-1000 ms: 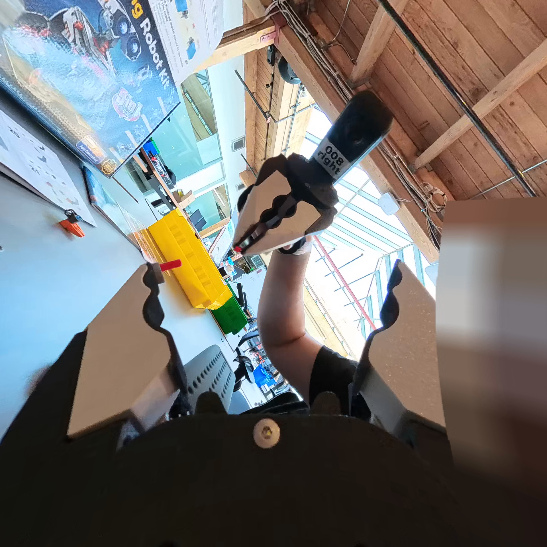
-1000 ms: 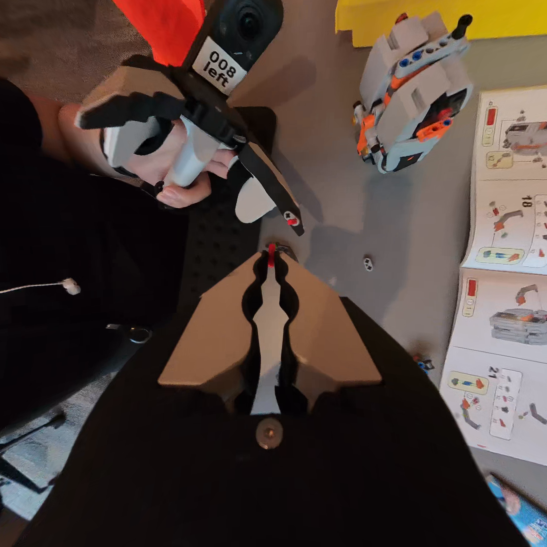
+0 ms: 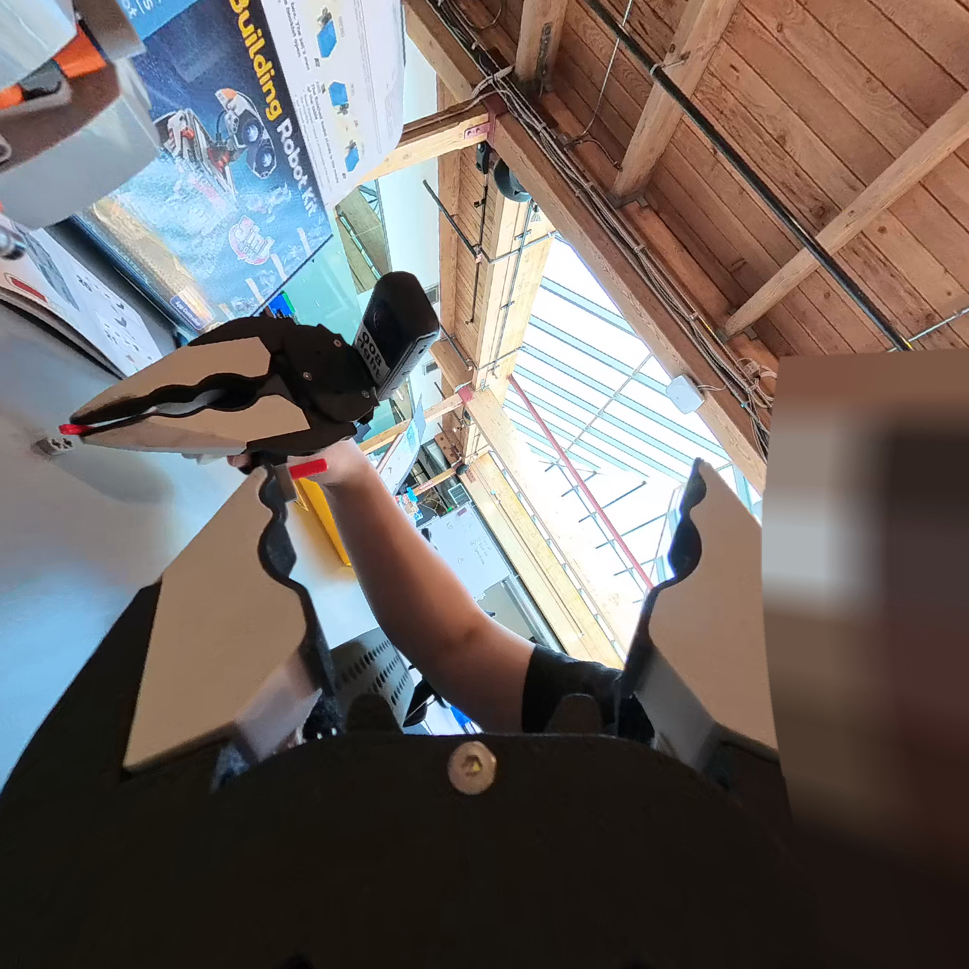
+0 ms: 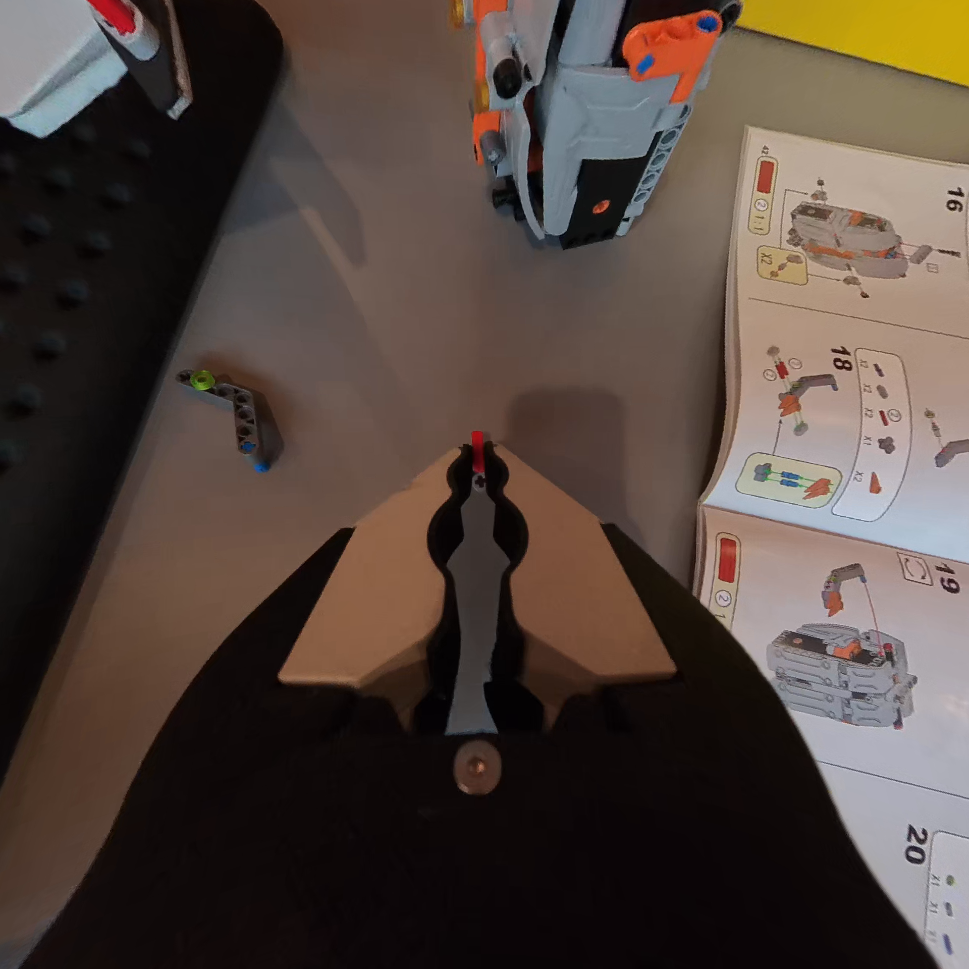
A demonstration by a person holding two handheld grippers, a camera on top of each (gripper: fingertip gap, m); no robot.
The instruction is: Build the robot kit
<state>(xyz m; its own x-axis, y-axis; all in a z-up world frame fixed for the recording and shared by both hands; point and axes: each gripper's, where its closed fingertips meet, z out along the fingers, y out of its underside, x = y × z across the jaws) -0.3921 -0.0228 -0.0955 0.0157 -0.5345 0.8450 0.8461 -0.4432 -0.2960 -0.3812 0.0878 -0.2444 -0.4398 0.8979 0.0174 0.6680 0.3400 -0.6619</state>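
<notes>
My right gripper (image 4: 477, 445) is shut on a short red axle (image 4: 477, 450) and points down at the grey table (image 4: 409, 314). A small grey connector with a cross hole (image 4: 478, 480) lies right under its tips. In the left wrist view the right gripper (image 3: 78, 430) holds the red axle (image 3: 71, 429) just above that grey connector (image 3: 52, 445). My left gripper (image 3: 485, 474) is wide open and tilted up toward the ceiling. A short red piece (image 3: 307, 468) sticks out at its left fingertip. One finger of the left gripper (image 4: 152, 57) shows at the top left of the right wrist view.
A grey and orange brick model (image 4: 577, 120) stands ahead. A bent grey beam with a green bush (image 4: 236, 414) lies to the left. An open instruction booklet (image 4: 839, 419) lies to the right, a yellow bin (image 4: 865, 36) behind, a black perforated surface (image 4: 78, 262) at left. A kit box (image 3: 210, 183) stands at the back.
My right gripper has come down to the table with the red axle, over the small grey connector and nearer the model. My left gripper stays open and has drawn off to the side.
</notes>
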